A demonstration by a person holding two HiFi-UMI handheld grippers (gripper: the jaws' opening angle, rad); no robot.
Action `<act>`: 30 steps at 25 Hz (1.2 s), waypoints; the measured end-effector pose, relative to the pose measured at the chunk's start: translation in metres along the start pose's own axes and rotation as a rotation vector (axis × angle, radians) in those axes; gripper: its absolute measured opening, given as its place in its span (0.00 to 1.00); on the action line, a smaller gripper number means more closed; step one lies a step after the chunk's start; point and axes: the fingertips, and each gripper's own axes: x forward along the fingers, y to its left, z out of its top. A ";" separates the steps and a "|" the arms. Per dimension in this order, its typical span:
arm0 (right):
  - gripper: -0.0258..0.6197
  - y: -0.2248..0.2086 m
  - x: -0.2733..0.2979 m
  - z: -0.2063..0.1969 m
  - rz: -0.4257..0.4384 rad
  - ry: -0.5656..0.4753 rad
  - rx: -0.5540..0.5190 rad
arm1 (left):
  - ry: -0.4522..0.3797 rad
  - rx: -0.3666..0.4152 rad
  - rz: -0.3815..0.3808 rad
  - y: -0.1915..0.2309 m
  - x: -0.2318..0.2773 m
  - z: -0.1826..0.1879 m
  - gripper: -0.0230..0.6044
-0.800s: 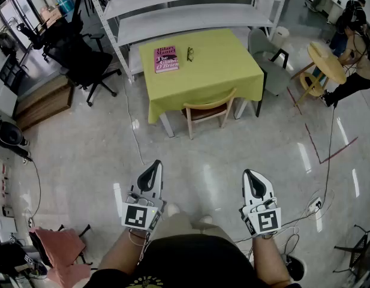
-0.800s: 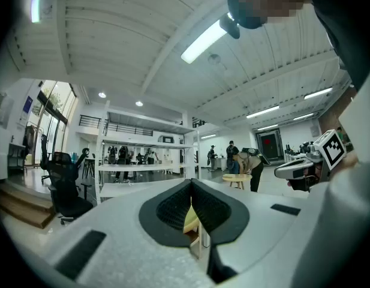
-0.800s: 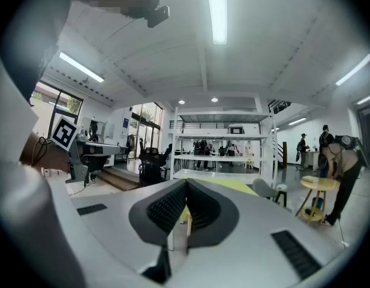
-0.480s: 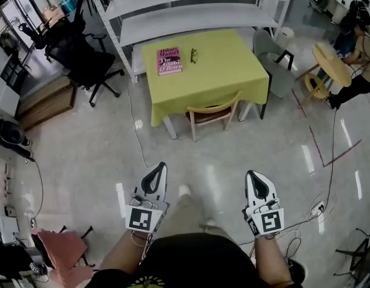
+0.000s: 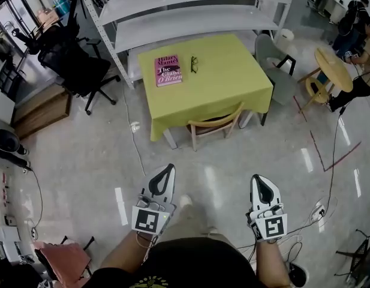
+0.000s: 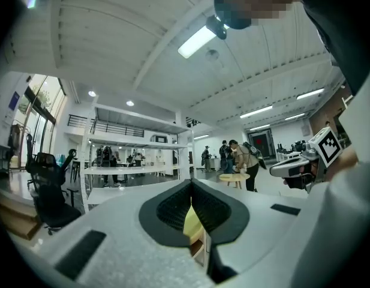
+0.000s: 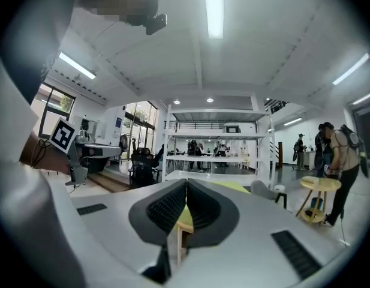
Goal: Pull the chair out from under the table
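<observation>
A wooden chair point(image 5: 212, 125) with a curved backrest is tucked under the near side of a table with a yellow-green cloth point(image 5: 226, 83). A pink book point(image 5: 168, 70) and a pair of glasses point(image 5: 193, 64) lie on the cloth. My left gripper point(image 5: 166, 171) and right gripper point(image 5: 259, 181) are both shut and empty, held level side by side over the floor, well short of the chair. In the left gripper view the shut jaws frame a sliver of the yellow cloth point(image 6: 192, 224); the right gripper view shows the table's edge point(image 7: 183, 219) the same way.
White metal shelving point(image 5: 185, 11) stands behind the table. A black office chair point(image 5: 74, 62) is at the left, a grey chair point(image 5: 274, 62) and a round wooden table point(image 5: 333, 68) at the right. Cables point(image 5: 134, 140) run over the shiny floor. People stand at the far right.
The table and chair have drawn slightly nearer and shifted in the head view as I step forward. Both grippers stay shut, side by side.
</observation>
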 end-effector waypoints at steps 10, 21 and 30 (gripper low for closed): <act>0.06 -0.015 0.054 -0.001 -0.008 0.019 -0.016 | 0.052 -0.027 -0.050 0.032 0.053 -0.017 0.05; 0.06 -0.011 0.111 0.016 -0.031 0.017 -0.026 | 0.039 -0.045 -0.060 0.086 0.079 -0.015 0.05; 0.06 -0.015 0.129 0.029 -0.055 0.006 -0.071 | 0.032 -0.037 -0.073 0.111 0.103 -0.022 0.05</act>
